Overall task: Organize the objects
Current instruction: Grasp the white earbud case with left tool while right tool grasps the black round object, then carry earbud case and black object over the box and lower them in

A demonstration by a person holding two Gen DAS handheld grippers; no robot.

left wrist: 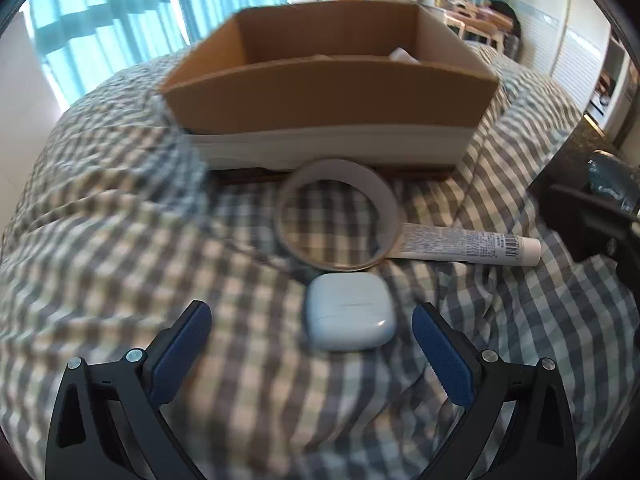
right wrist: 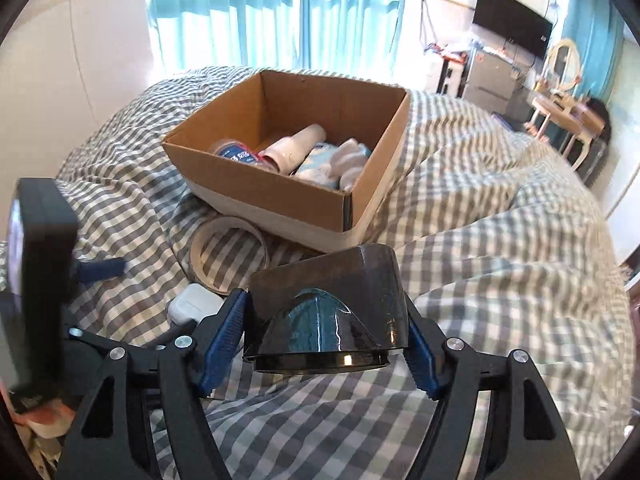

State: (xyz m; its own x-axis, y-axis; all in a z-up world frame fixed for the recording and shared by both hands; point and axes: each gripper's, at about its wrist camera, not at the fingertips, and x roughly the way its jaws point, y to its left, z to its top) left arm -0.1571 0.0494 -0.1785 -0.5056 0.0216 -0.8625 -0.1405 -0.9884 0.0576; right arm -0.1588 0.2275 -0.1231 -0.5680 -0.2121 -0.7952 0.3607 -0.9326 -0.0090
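A white earbud case point(left wrist: 349, 322) lies on the checked bedcover between the spread fingers of my left gripper point(left wrist: 312, 330), which is open and not touching it. Just beyond it lie a roll of tape point(left wrist: 338, 216) and a white tube point(left wrist: 468, 245). The cardboard box point(left wrist: 328, 96) stands farther back. In the right wrist view my right gripper point(right wrist: 326, 330) is shut on a dark glossy container point(right wrist: 326, 316), held above the bedcover. The box point(right wrist: 280, 200) there holds a cup, a jar and white and blue items. The tape roll point(right wrist: 230, 254) and earbud case point(right wrist: 192, 304) lie to the left.
The checked bedcover point(right wrist: 500, 240) is rumpled in folds around the box. Part of the left gripper's black body point(right wrist: 40, 280) shows at the left edge of the right wrist view. Curtained windows, a wall screen and a dressing table stand beyond the bed.
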